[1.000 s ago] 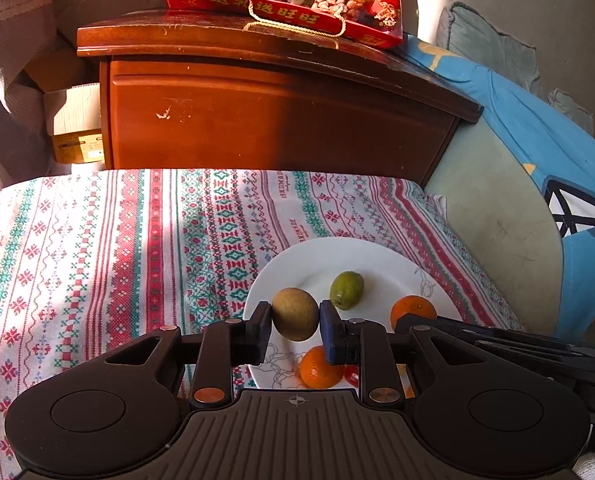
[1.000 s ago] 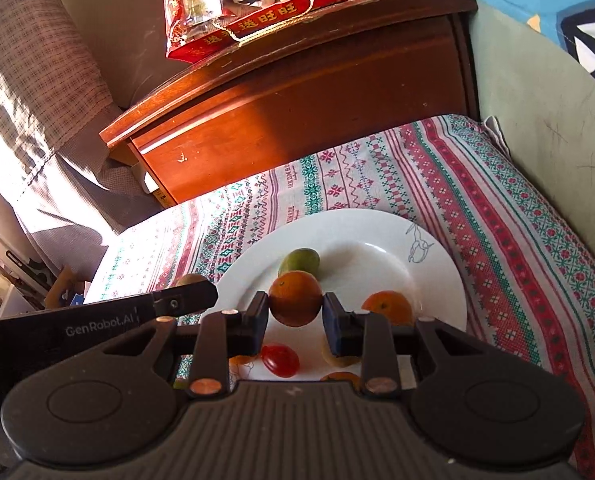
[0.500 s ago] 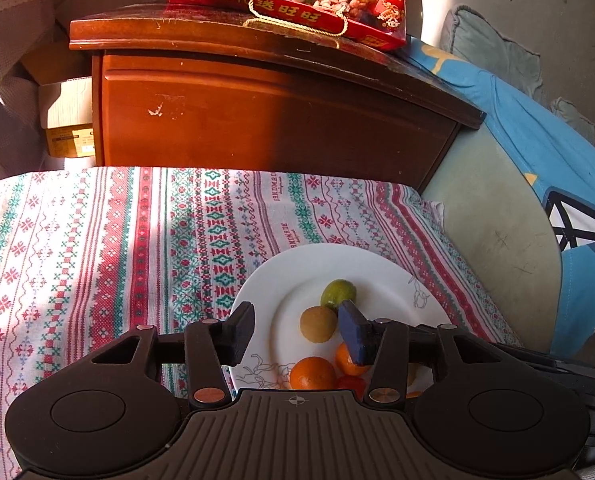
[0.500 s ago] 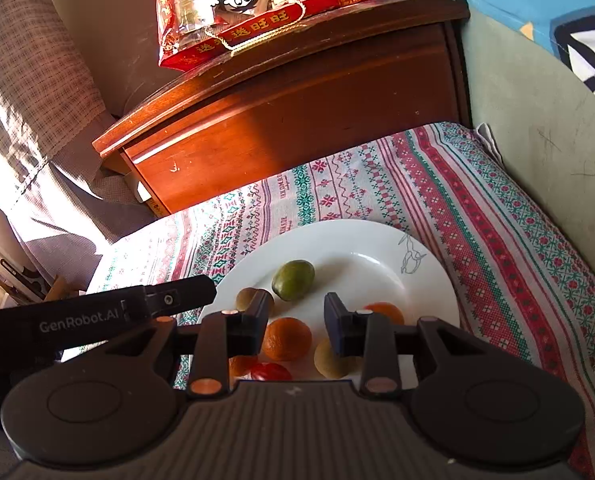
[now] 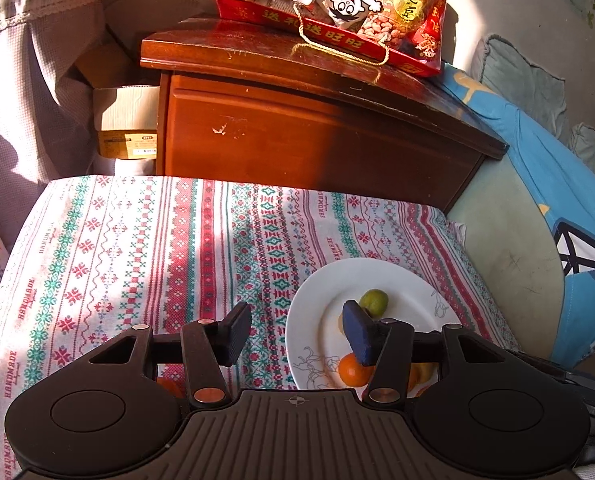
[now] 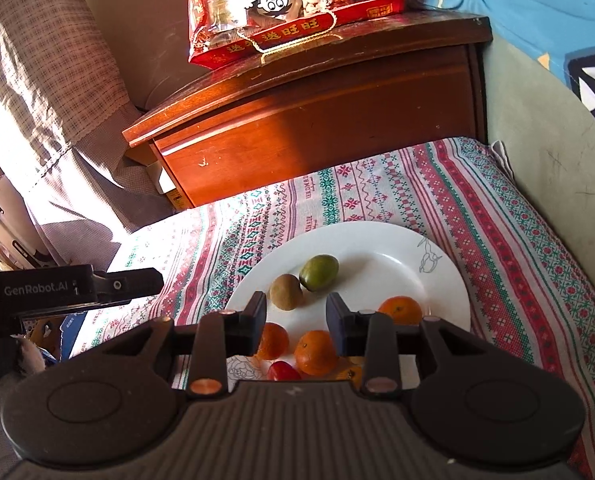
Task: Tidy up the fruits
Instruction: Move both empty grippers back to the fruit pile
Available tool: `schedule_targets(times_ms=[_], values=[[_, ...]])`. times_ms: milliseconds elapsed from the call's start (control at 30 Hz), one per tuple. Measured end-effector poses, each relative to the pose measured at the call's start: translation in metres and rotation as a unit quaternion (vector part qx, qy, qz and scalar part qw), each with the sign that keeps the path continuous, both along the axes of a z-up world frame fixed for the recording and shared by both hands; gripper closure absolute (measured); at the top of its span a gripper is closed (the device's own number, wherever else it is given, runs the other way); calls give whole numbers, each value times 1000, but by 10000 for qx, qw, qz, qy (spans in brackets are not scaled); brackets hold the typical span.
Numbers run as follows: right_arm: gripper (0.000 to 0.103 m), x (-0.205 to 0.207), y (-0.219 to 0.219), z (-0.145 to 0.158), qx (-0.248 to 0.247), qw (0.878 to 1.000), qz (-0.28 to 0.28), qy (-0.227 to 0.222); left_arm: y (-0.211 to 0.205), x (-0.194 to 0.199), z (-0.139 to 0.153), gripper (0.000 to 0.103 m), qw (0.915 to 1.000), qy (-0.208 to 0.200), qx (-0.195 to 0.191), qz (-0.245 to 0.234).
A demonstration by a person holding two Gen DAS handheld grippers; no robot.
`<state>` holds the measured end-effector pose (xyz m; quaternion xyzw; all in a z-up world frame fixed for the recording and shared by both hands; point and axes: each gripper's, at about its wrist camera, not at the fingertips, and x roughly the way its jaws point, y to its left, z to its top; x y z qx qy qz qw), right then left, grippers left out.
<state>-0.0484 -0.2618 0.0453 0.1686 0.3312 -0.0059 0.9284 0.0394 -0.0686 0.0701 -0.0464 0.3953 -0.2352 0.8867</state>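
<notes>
1. Looking down your right gripper [image 6: 296, 318], you have its jaws parted and widening, pinching nothing; the plate [image 6: 449, 280] sits straight ahead and below it.
2. Your left gripper [image 5: 297, 334] is also spreading, with nothing between its jaws; it hangs over the patterned cloth [image 5: 137, 248], with the plate off to its right.
3. Fruit on the plate: a brown kiwi [image 6: 286, 291] touching a green fruit [image 6: 319, 272] towards the far side, three oranges nearer you, one [image 6: 315, 352] just under the right-hand jaw, one [image 6: 272, 341] by the left-hand jaw, one [image 6: 400, 310] near the right rim, and a small red tomato [image 6: 283, 371] at the near edge.
4. What the next move likely depends on: one orange [image 5: 169, 386] seems to lie off the plate on the cloth, half hidden below the left gripper's body. It is nearer your left hand, close beneath and slightly left of the jaws.
5. Being round, it needs no wrist turn; drop the left gripper back and down over it.
</notes>
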Motion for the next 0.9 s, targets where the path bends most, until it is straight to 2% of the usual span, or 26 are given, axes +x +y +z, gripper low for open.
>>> schedule_targets(times_ms=[500, 900], values=[[68, -19, 47, -2, -141, 9982, 579, -42, 63, -21, 4, 53, 9991, -80, 64, 423], [68, -32, 74, -17, 20, 9970, 767, 120, 84, -32, -16, 53, 9986, 86, 280, 447]])
